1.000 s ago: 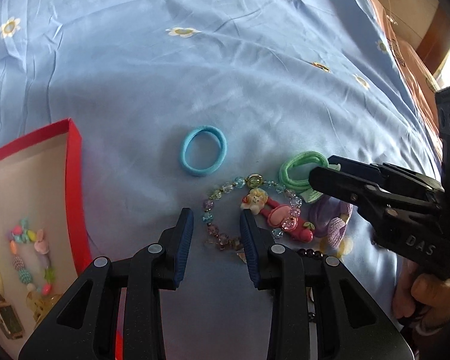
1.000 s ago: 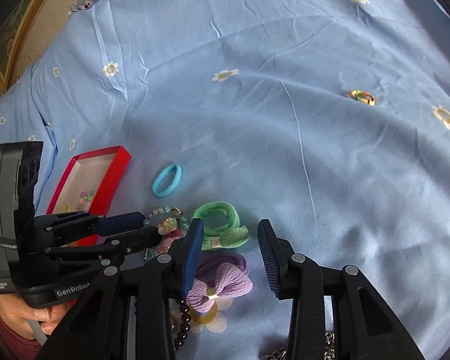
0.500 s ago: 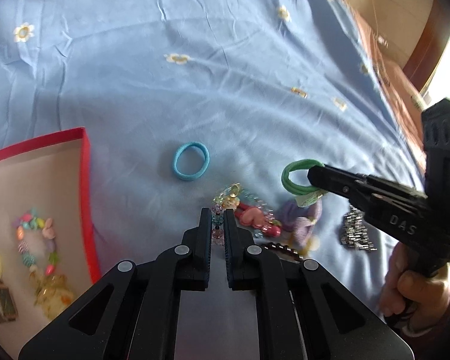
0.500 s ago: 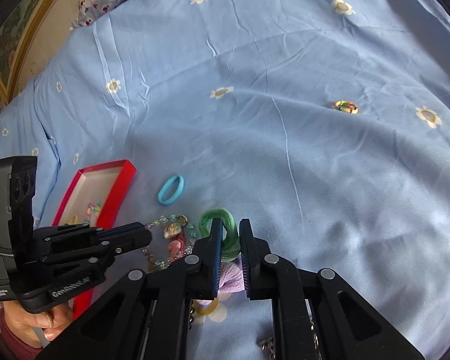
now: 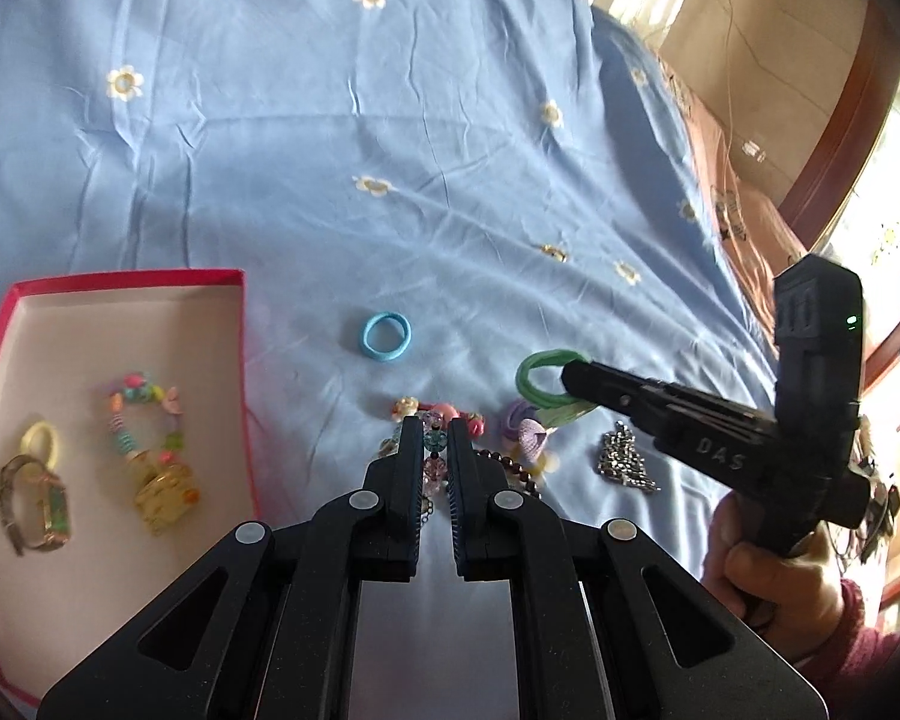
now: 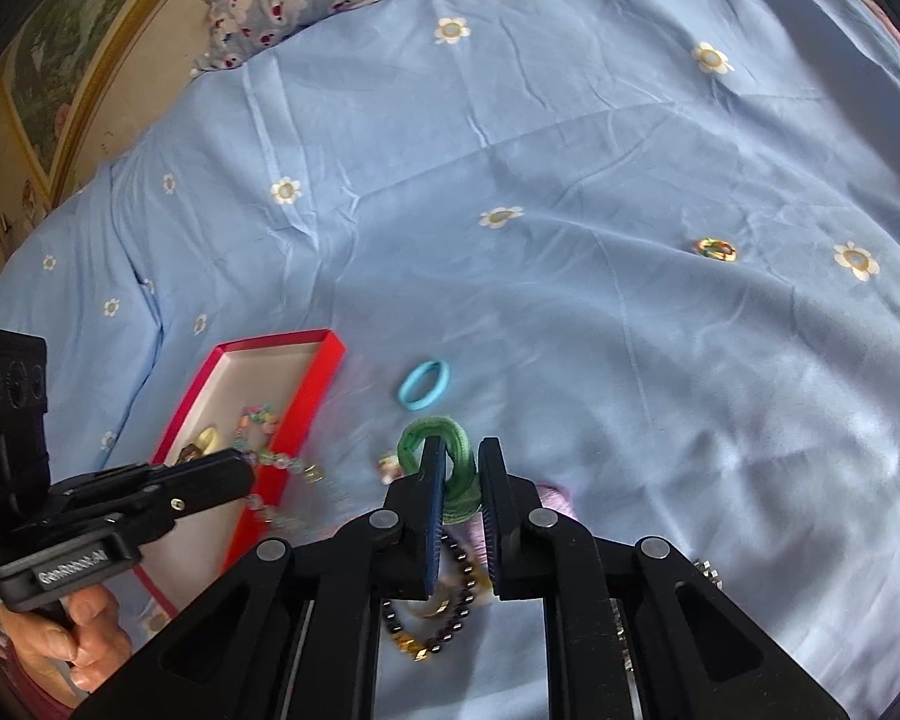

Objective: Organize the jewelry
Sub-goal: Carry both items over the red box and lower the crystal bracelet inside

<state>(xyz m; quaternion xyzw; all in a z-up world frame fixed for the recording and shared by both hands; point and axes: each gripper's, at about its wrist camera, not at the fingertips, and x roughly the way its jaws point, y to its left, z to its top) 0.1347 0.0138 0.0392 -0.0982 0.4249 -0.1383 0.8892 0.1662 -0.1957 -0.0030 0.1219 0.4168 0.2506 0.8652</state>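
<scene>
I'm clamping the left gripper (image 5: 435,450) on the clear bead bracelet (image 5: 433,461) just beside the red box (image 5: 243,372); the right gripper (image 6: 457,474) is gripping the green hair tie (image 6: 450,456) farther from that box.

Both wrist cameras look steeply down along their tongs, close above the blue flowered bedsheet (image 5: 450,138); both share the red-rimmed cardboard tray (image 5: 243,372) (image 6: 306,396).

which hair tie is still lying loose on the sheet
The blue hair tie, flat on the sheet alone; the green hair tie is pinched in the right claw.
</scene>
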